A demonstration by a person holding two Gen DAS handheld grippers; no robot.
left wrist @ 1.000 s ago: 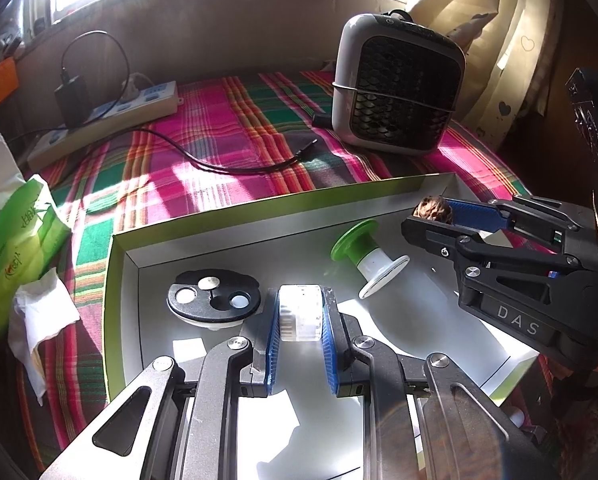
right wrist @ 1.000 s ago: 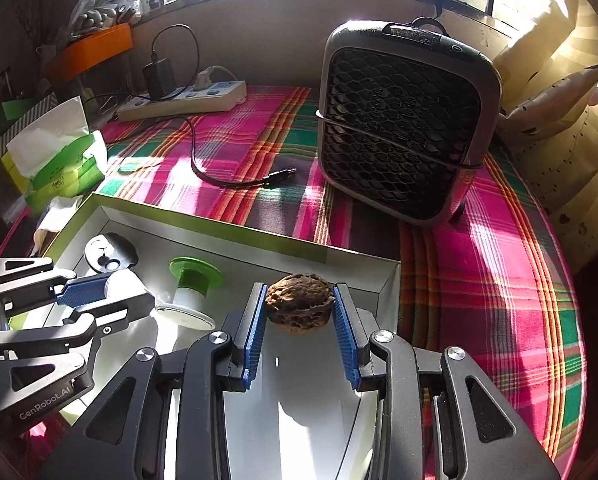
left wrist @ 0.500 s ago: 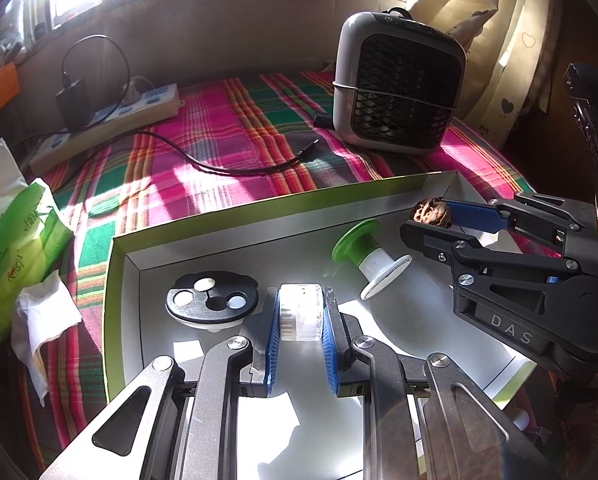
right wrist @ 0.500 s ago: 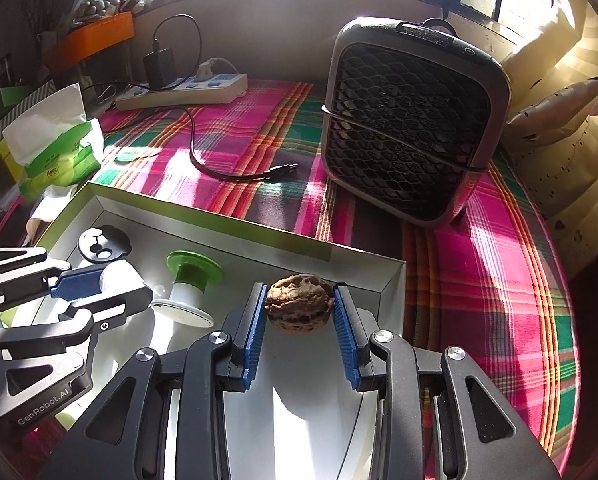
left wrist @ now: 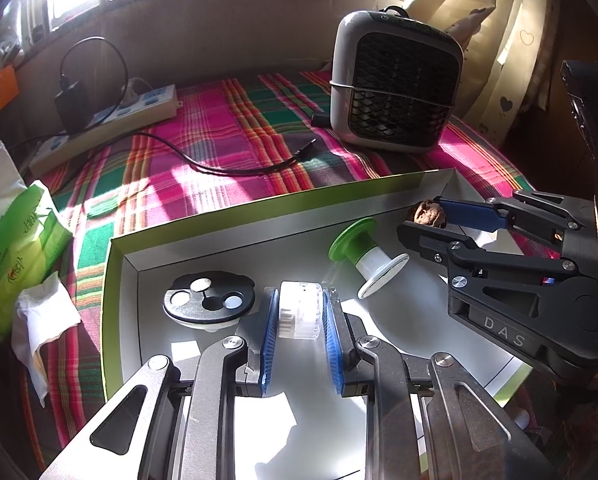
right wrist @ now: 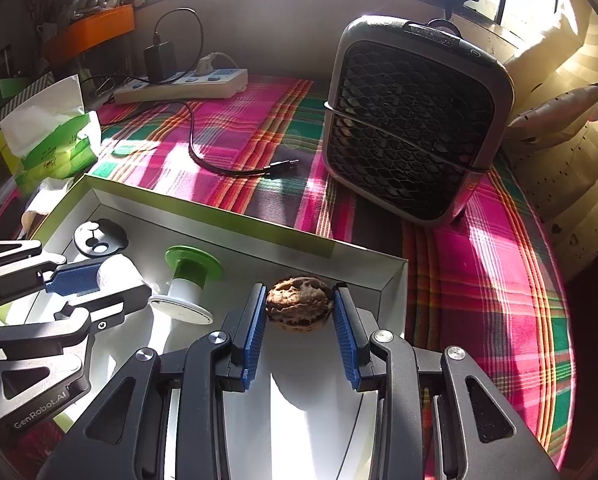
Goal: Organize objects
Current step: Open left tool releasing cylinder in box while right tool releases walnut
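Note:
My left gripper (left wrist: pixel 299 312) is shut on a small white plastic cylinder (left wrist: pixel 301 314), held over a shallow green-edged white box (left wrist: pixel 111 276). My right gripper (right wrist: pixel 299 310) is shut on a brown walnut (right wrist: pixel 299 308) over the box's right far corner (right wrist: pixel 395 276); the walnut also shows in the left wrist view (left wrist: pixel 427 213). In the box lie a green and white spool (left wrist: pixel 365 256) and a black round disc with white spots (left wrist: pixel 209 298). Both show in the right wrist view, the spool (right wrist: pixel 187 280) and the disc (right wrist: pixel 99 236).
The box rests on a plaid cloth (left wrist: pixel 227 128). A grey desk fan (left wrist: pixel 395 84) stands behind it, with a black cable (left wrist: pixel 235 168) and a power strip (left wrist: pixel 107 124) at the back left. A green tissue pack (left wrist: pixel 15 240) and crumpled tissue (left wrist: pixel 43 320) lie left of the box.
Both grippers keep hold of their objects and have shifted only slightly over the box. The walnut has moved a little lower over the box corner.

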